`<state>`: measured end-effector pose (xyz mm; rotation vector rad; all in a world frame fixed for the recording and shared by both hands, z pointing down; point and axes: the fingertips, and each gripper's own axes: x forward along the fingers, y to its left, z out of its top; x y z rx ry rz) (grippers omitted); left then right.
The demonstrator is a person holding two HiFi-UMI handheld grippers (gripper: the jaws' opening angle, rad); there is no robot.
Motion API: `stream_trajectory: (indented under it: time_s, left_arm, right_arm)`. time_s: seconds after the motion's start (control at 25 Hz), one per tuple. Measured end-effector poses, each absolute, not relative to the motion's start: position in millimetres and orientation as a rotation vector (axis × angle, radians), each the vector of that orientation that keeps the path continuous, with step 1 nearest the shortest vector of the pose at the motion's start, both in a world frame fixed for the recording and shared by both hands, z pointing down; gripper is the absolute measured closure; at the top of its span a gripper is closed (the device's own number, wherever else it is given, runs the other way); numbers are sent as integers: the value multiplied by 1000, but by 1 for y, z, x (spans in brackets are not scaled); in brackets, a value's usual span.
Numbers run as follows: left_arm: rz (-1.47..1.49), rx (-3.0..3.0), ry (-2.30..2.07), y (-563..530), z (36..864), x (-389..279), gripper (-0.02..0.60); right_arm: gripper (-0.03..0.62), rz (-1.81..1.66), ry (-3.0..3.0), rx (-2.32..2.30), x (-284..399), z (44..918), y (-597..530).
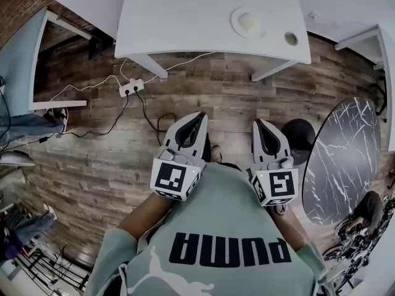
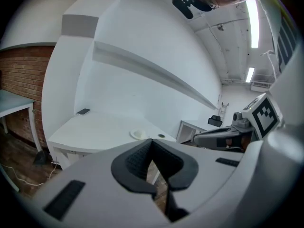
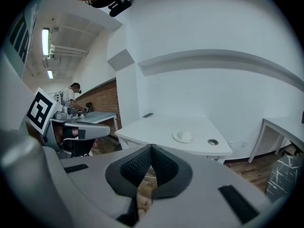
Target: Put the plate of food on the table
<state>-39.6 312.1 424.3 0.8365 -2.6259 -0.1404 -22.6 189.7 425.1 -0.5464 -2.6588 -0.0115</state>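
Observation:
A white plate with a pale round piece of food (image 1: 249, 23) rests on the white table (image 1: 185, 23) ahead of me; the same plate (image 2: 138, 134) (image 3: 184, 137) shows in both gripper views. My left gripper (image 1: 196, 117) and right gripper (image 1: 258, 123) hang side by side over the wooden floor, well short of the table, both pointing toward it. Each is shut, with nothing between the jaws.
A round cable hole (image 1: 291, 39) sits in the table right of the plate. A power strip (image 1: 131, 87) with cables lies on the floor. A dark marble round table (image 1: 343, 159) stands at the right. A blue table (image 1: 24, 60) and a person's legs (image 1: 24, 127) are at the left.

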Motion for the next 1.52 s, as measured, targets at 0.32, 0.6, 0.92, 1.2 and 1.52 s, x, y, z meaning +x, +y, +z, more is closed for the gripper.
stream_trajectory:
  time_s: [0.32, 0.6, 0.92, 1.2, 1.52]
  left_arm:
    - [-189, 865, -2661, 317, 410, -104, 575]
    - [-203, 915, -2652, 322, 403, -148, 575]
    - [-185, 985, -2666, 315, 392, -189, 575]
    - [-179, 962, -2660, 305, 393, -223, 575]
    - [-156, 858, -2646, 286, 401, -273, 575]
  right_arm:
    - [586, -58, -2674, -525, -81, 411, 195]
    - [586, -51, -2711, -454, -122, 400, 195]
    - [586, -57, -2749, -378, -156, 394, 185]
    - [586, -51, -2741, -415, -196, 396, 175]
    - [586, -26, -2687, -535, -256, 413, 156]
